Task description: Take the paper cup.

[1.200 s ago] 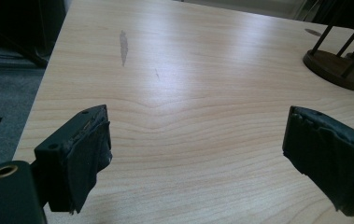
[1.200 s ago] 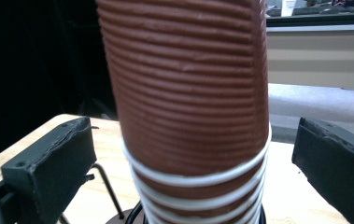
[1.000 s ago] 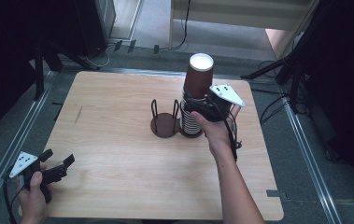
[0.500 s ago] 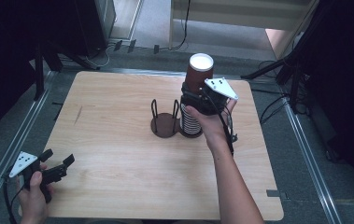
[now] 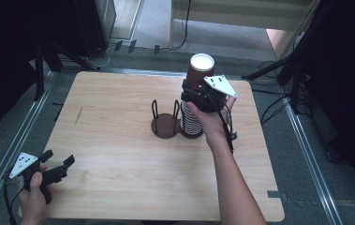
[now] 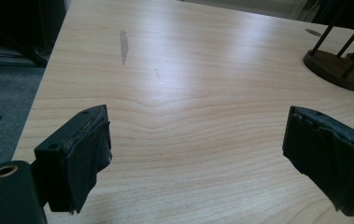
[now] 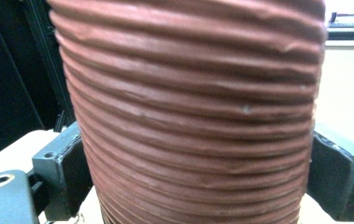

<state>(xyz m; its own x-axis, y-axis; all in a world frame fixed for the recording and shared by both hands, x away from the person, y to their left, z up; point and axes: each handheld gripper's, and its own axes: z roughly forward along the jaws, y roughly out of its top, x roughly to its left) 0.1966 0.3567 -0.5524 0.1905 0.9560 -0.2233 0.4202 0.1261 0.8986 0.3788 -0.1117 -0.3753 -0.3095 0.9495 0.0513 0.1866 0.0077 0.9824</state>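
Now | right claw point(image 5: 195, 99): jaws just closing on brown ribbed cup point(image 7: 188, 112) | left claw point(image 5: 58, 165): agape, empty

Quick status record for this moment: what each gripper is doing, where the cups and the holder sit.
right gripper: jaws have just been closing, now against both sides of the top brown cup
brown cup: ribbed, upright, topmost on the cup stack
cup stack: standing on the right side of the dark holder
holder left side: bare base with wire uprights
left gripper: open, nothing between its jaws, over the table's near left corner
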